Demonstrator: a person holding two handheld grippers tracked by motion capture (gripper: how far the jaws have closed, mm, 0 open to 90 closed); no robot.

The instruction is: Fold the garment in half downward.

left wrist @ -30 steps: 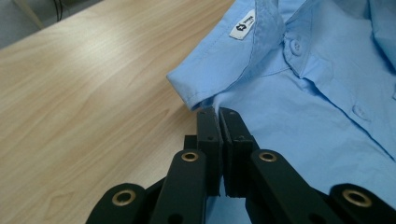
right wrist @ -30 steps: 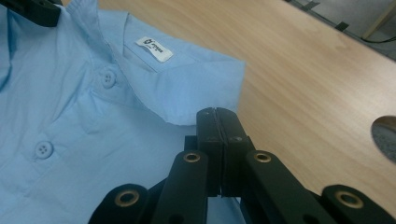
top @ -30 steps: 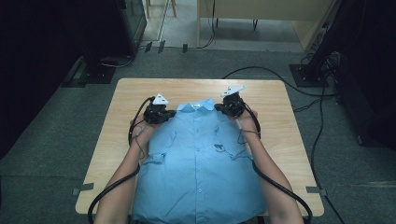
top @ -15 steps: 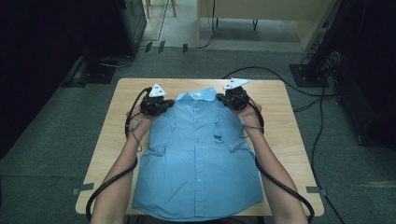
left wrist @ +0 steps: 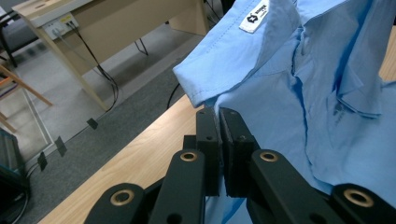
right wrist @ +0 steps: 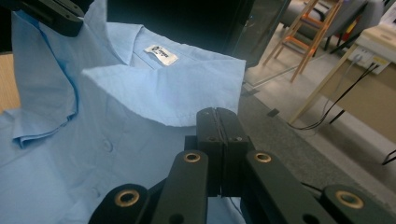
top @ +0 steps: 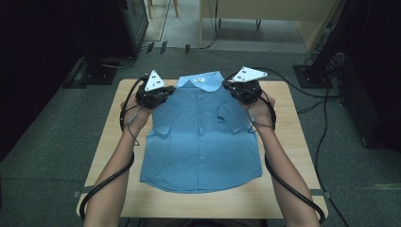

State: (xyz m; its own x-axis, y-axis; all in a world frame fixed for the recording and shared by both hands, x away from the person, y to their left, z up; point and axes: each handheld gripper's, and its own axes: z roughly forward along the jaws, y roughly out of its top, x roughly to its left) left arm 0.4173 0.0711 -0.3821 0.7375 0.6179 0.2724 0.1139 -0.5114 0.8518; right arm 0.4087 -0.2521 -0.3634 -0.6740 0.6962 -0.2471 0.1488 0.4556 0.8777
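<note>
High view: both claws, left claw point(top: 163, 98) and right claw point(top: 236, 91), pinch the blue shirt point(top: 203, 142).

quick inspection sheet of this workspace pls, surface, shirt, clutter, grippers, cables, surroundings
surface: wooden table, bare around the shirt.
job's things: blue shirt, buttoned, front up, collar at the far edge, shoulders lifted off the table.
clutter: nothing seen.
grippers: left gripper shut on the shirt's shoulder by the collar; right gripper shut on the other shoulder.
cables: black cables trail along both forearms; more lie on the floor at right.
surroundings: grey carpet, wooden desk beyond, dark at the sides.
</note>
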